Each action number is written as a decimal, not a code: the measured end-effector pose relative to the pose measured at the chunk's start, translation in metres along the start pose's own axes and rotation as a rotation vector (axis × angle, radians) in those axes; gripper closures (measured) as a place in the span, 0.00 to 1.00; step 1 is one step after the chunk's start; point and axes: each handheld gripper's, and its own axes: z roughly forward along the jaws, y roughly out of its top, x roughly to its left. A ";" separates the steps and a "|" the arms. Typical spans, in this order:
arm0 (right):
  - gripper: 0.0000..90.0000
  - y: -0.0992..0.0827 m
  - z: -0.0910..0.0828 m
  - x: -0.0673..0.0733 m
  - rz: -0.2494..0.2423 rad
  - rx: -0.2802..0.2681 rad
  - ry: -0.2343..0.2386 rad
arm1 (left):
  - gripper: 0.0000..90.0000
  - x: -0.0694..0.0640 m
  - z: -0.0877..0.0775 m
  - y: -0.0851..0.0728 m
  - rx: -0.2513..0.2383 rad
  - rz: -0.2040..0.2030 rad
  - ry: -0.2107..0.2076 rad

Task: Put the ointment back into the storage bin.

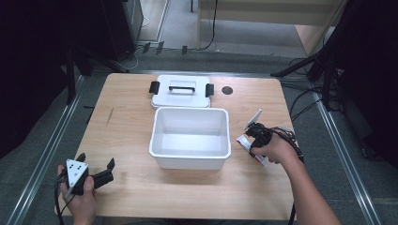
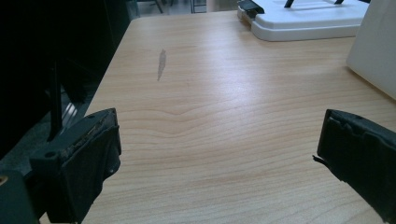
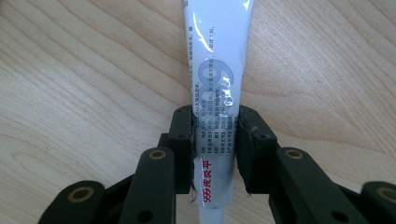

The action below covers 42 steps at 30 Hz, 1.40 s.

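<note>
A white tube with grey and red print lies on the wooden table, right of the white bin. My right gripper is shut on it, both pads pressing its sides near the cap end. In the high view the tube shows beside the right hand with the right gripper pointing down. My left gripper rests at the table's near left corner, open, with bare wood between its jaws. In its own view the left gripper faces the table top.
The open, empty white bin stands mid-table. Its lid with black handle and clips lies flat behind it, and also shows as the lid at the top of the left gripper view. A dark round hole marks the back right.
</note>
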 end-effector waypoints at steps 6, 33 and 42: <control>0.78 0.001 0.001 0.001 -0.012 0.017 -0.010 | 0.00 0.000 0.000 0.000 -0.001 -0.004 -0.004; 0.78 0.001 -0.036 -0.010 0.028 -0.026 0.023 | 0.00 0.001 0.000 0.000 0.001 -0.010 -0.003; 0.78 0.004 -0.055 -0.011 0.030 -0.033 0.022 | 0.00 0.001 0.000 0.000 0.001 -0.007 -0.004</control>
